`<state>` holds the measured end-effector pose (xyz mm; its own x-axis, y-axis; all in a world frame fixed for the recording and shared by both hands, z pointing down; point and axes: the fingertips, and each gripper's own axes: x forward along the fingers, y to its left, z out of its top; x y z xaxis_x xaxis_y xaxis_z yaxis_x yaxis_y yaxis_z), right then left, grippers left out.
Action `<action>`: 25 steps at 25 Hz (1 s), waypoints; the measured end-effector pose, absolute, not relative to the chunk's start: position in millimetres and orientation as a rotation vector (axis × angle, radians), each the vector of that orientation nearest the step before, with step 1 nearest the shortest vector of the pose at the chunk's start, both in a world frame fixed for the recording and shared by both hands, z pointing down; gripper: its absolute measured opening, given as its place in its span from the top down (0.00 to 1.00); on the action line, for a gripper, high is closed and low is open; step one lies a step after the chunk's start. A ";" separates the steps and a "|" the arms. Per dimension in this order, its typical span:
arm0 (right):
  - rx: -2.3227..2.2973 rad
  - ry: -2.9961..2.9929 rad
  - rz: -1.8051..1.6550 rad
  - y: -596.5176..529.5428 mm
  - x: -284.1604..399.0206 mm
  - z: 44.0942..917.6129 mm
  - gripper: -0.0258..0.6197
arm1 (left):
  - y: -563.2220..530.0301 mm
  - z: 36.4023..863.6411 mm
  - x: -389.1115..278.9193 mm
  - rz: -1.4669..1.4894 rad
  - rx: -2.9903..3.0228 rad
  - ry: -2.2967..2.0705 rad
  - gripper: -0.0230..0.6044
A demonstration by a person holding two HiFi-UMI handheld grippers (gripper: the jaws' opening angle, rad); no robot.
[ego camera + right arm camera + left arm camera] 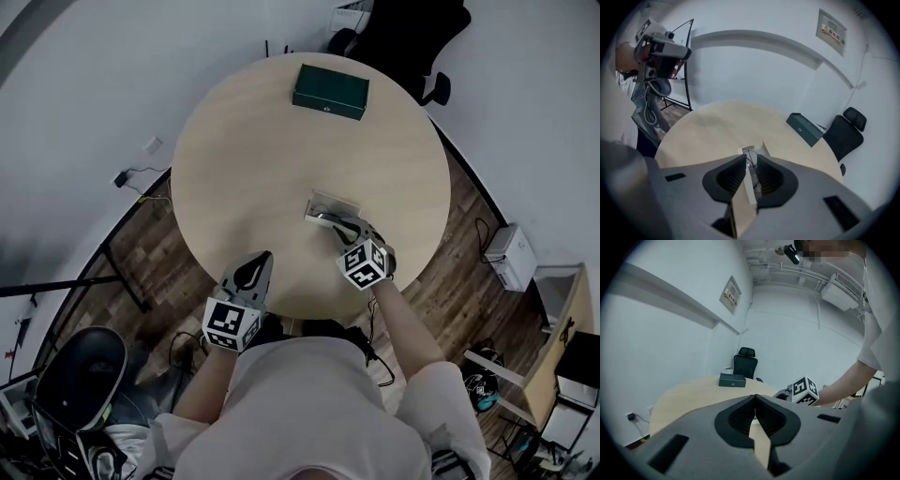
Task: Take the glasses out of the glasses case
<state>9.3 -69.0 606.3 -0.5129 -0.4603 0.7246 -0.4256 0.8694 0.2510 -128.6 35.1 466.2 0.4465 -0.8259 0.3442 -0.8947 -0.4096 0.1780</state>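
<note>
Glasses case: one, open, table centre.
Glasses: one pair, inside.
Green box: one, far edge.
Left gripper: clenched, empty.
Right gripper: slightly parted astride glasses.

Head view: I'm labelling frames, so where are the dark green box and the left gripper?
dark green box (330,91), head view, middle of its lid.
left gripper (266,254), head view, between its fingertips.

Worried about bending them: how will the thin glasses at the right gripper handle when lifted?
The glasses look wire-thin, so they are probably light and easily bent. Their slim frame may slip or twist in the right gripper.
</note>
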 end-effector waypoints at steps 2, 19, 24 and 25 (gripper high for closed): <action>0.590 -2.133 -0.075 -74.4 6.3 620.3 0.85 | 37.2 468.2 -132.1 0.290 2.355 -1.481 0.95; 0.387 -1.845 -0.141 -106.0 1.8 701.7 0.86 | 39.4 485.0 -166.6 0.260 2.262 -1.520 0.95; 0.354 -1.813 -0.142 -110.4 1.1 709.0 0.86 | 34.9 485.8 -170.6 0.265 2.260 -1.529 0.95; 0.349 -1.808 -0.141 -111.3 0.3 710.6 0.86 | 34.3 486.8 -170.8 0.270 2.262 -1.527 0.95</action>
<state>0.3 -111.3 710.6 -0.2274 -0.3089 0.9235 -0.1618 0.9472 0.2769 -170.8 34.3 486.8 0.3857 -0.8440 0.3727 -0.9206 -0.3256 0.2154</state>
